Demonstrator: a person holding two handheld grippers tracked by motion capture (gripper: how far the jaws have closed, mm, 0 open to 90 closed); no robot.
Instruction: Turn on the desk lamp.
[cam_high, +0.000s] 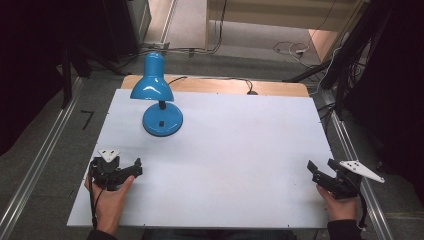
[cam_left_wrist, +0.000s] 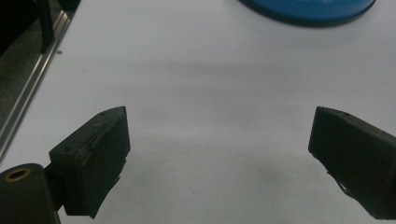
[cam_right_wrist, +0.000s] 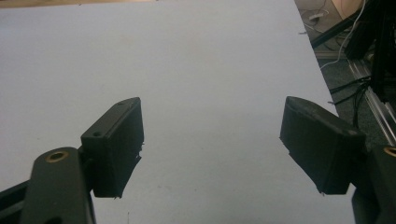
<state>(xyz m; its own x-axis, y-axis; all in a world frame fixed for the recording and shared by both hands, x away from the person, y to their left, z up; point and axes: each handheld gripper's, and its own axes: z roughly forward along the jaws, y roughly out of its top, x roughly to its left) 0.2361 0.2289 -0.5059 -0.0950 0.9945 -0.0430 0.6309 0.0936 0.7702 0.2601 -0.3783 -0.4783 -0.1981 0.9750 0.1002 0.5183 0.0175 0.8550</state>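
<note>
**Operator:** Jaws first, please: what is their condition on each side?

**Inspector:** Both pairs are spread wide with nothing between them. On the left gripper (cam_left_wrist: 219, 140) the two black jaws stand far apart over bare white surface, as its own view shows. The right gripper (cam_right_wrist: 212, 144) reads the same in its view: jaws released, bare board in the gap.

**Operator:** Now the layout, biggest item down.

**Inspector:** White board (cam_high: 240, 165) covers most of the wooden table (cam_high: 215, 85), whose far edge shows as a strip beyond it. Blue desk lamp (cam_high: 160, 100) stands upright on the board's far left part, shade tilted forward over its round base, with a black cord running off toward the table's far edge. From the left gripper view, the rim of that base sits at the top, well ahead of the jaws.

**Operator:** And the hands?

**Inspector:** Left hand (cam_high: 110, 197) holds its gripper at the near left of the board, well short of the lamp. Right hand (cam_high: 342, 202) holds its gripper at the near right edge
</note>
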